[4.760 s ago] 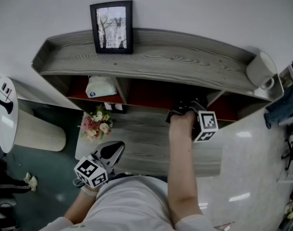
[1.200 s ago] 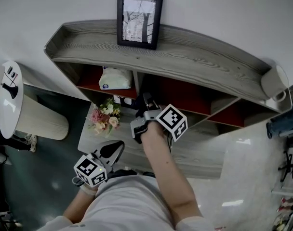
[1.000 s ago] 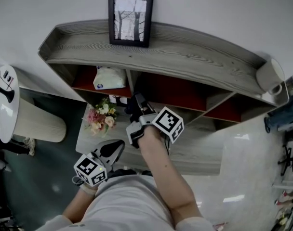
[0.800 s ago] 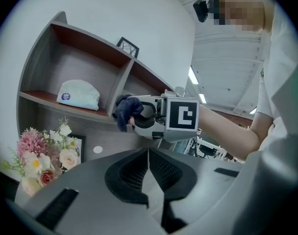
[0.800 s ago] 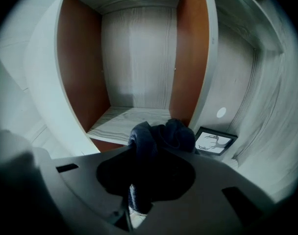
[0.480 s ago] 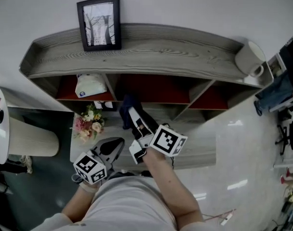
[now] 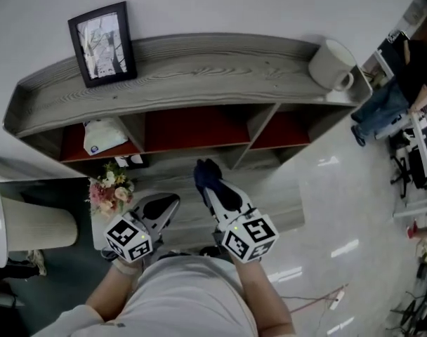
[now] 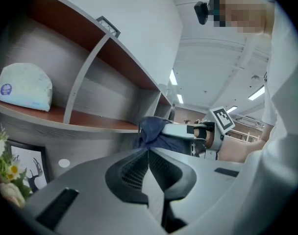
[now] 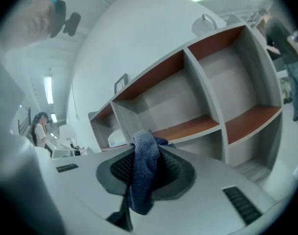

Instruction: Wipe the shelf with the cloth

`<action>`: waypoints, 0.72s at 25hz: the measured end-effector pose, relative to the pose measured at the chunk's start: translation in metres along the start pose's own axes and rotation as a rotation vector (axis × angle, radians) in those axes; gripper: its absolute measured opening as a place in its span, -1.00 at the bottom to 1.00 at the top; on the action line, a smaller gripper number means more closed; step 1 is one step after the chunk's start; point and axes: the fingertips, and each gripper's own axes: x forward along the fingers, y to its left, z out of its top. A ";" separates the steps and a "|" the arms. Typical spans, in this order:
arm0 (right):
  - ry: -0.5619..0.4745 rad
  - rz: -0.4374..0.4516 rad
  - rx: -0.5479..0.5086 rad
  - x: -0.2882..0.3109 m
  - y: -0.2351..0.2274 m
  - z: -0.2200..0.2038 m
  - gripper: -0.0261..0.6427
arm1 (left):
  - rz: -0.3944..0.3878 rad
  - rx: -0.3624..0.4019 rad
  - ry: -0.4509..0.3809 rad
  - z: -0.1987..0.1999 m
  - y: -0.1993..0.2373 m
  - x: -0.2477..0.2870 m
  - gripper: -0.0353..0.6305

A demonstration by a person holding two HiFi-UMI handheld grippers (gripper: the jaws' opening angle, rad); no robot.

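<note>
The grey wooden shelf [image 7: 199, 69] has three red-floored compartments under its top board. My right gripper [image 7: 208, 182] is shut on a dark blue cloth [image 7: 206, 171] and hangs in front of the middle compartment [image 7: 189, 128], over the lower board and clear of the shelf. In the right gripper view the cloth [image 9: 144, 173] is bunched between the jaws and droops over them. My left gripper [image 7: 173, 202] is shut with nothing in it, low at the left beside my body. In the left gripper view it [image 8: 148, 152] looks towards the cloth [image 8: 151, 130].
A framed picture [image 7: 101, 43] stands on the top board at the left, a white mug [image 7: 331, 64] at the right end. A white pack [image 7: 101, 135] lies in the left compartment. Flowers [image 7: 104, 192] sit below it. A white lamp shade [image 7: 31, 223] stands at the far left.
My right gripper has drawn back out of the middle compartment towards my body, with the cloth still in it. The head view has swung to the right. The left gripper has stayed put.
</note>
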 end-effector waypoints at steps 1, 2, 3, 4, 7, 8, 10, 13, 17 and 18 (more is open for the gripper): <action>0.005 -0.016 -0.040 -0.006 -0.002 -0.002 -0.71 | -0.013 0.003 0.000 0.002 -0.002 0.003 -0.84; 0.010 -0.029 -0.081 -0.011 -0.004 -0.005 -0.71 | -0.024 0.006 0.000 0.003 -0.003 0.006 -0.84; 0.017 -0.040 -0.123 -0.016 -0.005 -0.007 -0.71 | -0.034 0.010 0.000 0.003 -0.005 0.008 -0.84; 0.021 -0.051 -0.161 -0.021 -0.006 -0.009 -0.71 | -0.043 0.014 0.000 0.004 -0.006 0.010 -0.84; 0.018 -0.089 -0.231 -0.034 -0.008 -0.013 -0.71 | -0.061 0.027 0.009 0.005 -0.009 0.015 -0.84; 0.013 -0.103 -0.237 -0.039 -0.010 -0.014 -0.71 | -0.067 0.030 0.012 0.005 -0.010 0.017 -0.84; 0.000 -0.124 -0.243 -0.047 -0.013 -0.015 -0.71 | -0.082 0.034 0.013 0.005 -0.013 0.019 -0.84; -0.005 -0.156 -0.290 -0.055 -0.016 -0.013 -0.71 | -0.103 0.035 0.011 0.005 -0.019 0.022 -0.84; -0.018 -0.195 -0.307 -0.063 -0.019 -0.012 -0.71 | -0.116 0.043 0.017 0.003 -0.024 0.024 -0.84; -0.020 -0.201 -0.307 -0.064 -0.019 -0.012 -0.71 | -0.117 0.044 0.017 0.003 -0.025 0.024 -0.84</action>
